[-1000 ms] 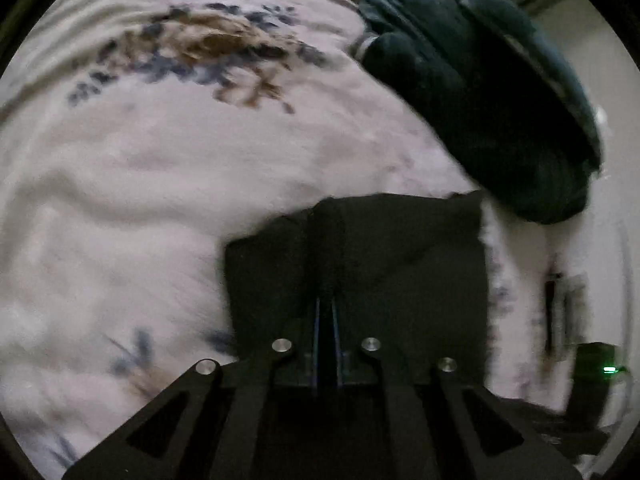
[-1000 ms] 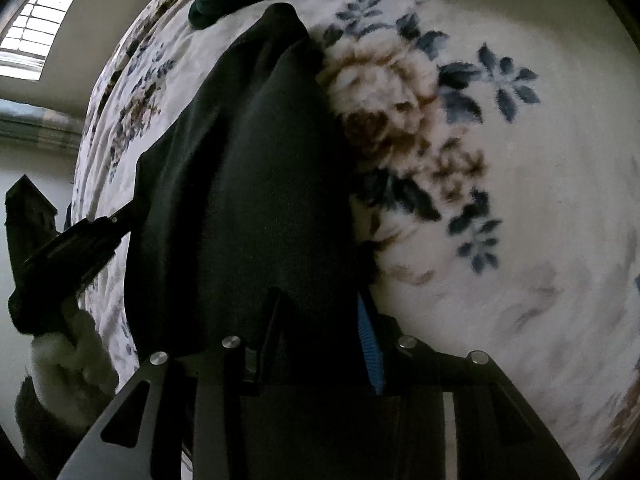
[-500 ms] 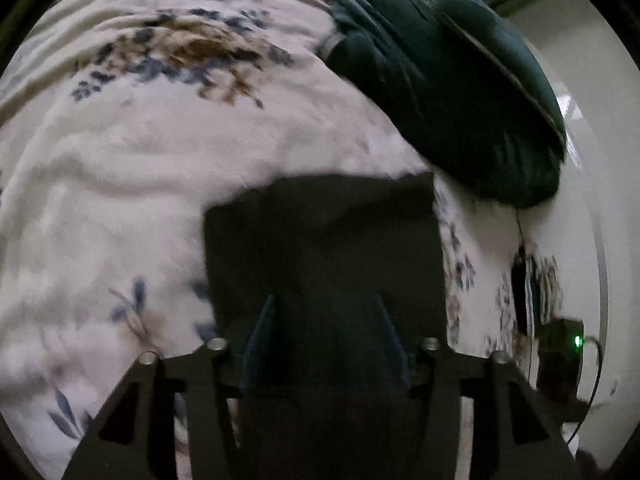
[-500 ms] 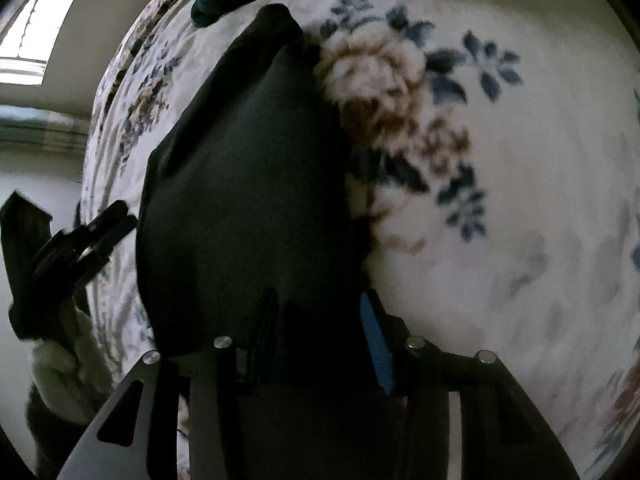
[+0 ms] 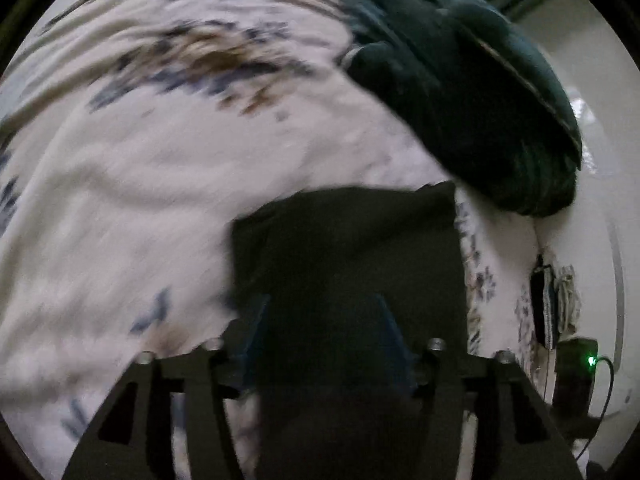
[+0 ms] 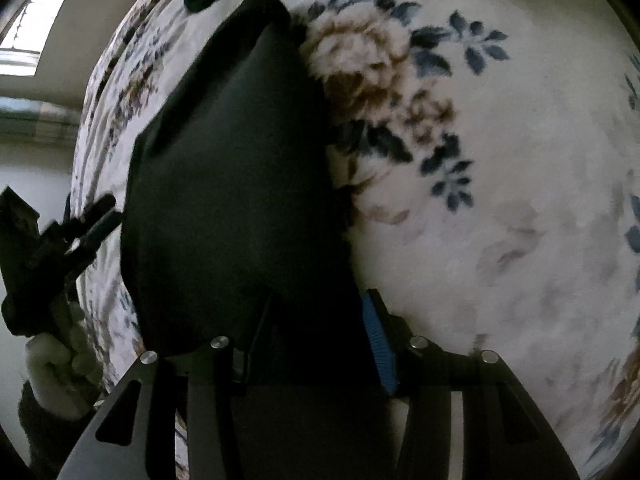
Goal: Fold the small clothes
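A small black garment (image 5: 348, 248) lies folded flat on a white floral blanket (image 5: 140, 184). In the left wrist view my left gripper (image 5: 324, 320) is open, its blue-padded fingers spread over the near edge of the cloth. In the right wrist view the same black garment (image 6: 236, 168) stretches away from my right gripper (image 6: 316, 320), which is open with its jaws on either side of the cloth's near end. The left gripper (image 6: 86, 224) shows there at the left edge, apart from the cloth, held by a white-gloved hand (image 6: 56, 364).
A dark teal pile of fabric (image 5: 472, 92) lies on the blanket beyond the black garment, at the upper right. A dark device with a green light (image 5: 576, 368) stands past the bed's right edge. A window (image 6: 28, 28) is at the far left.
My left gripper opened and let go of the black garment, then drew back from it. My right gripper stayed open at the cloth's near end. The garment settled flatter on the blanket.
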The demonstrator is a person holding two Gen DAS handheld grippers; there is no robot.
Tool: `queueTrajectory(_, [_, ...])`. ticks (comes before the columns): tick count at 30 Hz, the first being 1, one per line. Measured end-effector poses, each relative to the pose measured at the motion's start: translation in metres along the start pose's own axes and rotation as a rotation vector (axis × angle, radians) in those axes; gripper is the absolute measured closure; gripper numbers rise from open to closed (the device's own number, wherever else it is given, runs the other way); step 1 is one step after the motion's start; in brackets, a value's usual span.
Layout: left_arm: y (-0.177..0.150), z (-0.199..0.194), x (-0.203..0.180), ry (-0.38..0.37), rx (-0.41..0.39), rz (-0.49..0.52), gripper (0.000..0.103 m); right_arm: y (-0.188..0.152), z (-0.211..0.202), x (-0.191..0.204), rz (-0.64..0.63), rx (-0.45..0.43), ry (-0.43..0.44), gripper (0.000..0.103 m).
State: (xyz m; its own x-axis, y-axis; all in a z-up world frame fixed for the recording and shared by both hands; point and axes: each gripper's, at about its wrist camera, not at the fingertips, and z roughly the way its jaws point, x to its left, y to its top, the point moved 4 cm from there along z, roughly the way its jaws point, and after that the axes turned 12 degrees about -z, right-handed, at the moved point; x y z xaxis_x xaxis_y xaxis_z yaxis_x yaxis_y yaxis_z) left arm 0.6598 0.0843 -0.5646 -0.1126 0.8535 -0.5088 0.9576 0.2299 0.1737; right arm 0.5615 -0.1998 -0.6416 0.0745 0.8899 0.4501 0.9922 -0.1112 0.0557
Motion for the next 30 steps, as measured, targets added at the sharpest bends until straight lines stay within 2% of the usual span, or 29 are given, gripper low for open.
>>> queueTrajectory(2, [0.022, 0.03, -0.001, 0.102, -0.001, 0.031, 0.043, 0.003, 0.0, -0.004, 0.016, -0.021, 0.025, 0.044])
queueTrajectory(5, [0.049, 0.06, 0.022, 0.209, 0.002, -0.006, 0.042, 0.011, 0.007, -0.009, 0.008, -0.026, -0.012, 0.042])
queueTrajectory(9, [0.055, 0.046, 0.025, 0.177, -0.009, -0.041, 0.044, 0.019, 0.011, -0.009, -0.012, -0.009, -0.022, 0.041])
queueTrajectory(11, [0.043, 0.025, 0.017, 0.149, -0.023, -0.002, 0.044, 0.017, 0.005, -0.006, -0.027, -0.018, -0.036, 0.041])
queueTrajectory(13, [0.023, -0.003, 0.013, 0.104, -0.035, 0.007, 0.043, 0.006, -0.008, -0.004, -0.015, -0.019, -0.009, 0.041])
queueTrajectory(16, [-0.031, -0.056, 0.017, 0.034, -0.039, -0.021, 0.037, -0.021, -0.028, -0.001, 0.002, -0.003, 0.023, 0.038])
queueTrajectory(18, [-0.067, -0.075, 0.02, 0.031, -0.032, -0.038, 0.033, -0.05, -0.043, 0.001, -0.003, 0.017, 0.033, 0.038])
queueTrajectory(21, [-0.141, -0.096, 0.034, 0.046, 0.038, -0.082, 0.032, -0.1, -0.055, 0.004, -0.015, 0.078, 0.039, 0.038])
queueTrajectory(23, [-0.191, -0.098, 0.049, 0.069, 0.099, -0.139, 0.032, -0.135, -0.058, 0.002, -0.015, 0.125, 0.037, 0.038])
queueTrajectory(26, [-0.271, -0.09, 0.071, 0.095, 0.231, -0.245, 0.032, -0.199, -0.054, 0.004, -0.035, 0.235, 0.022, 0.038])
queueTrajectory(28, [-0.306, -0.086, 0.078, 0.094, 0.292, -0.311, 0.032, -0.238, -0.048, 0.004, -0.027, 0.314, 0.032, 0.038])
queueTrajectory(30, [-0.332, -0.086, 0.08, 0.118, 0.313, -0.32, 0.032, -0.278, -0.045, 0.005, -0.005, 0.39, 0.056, 0.038])
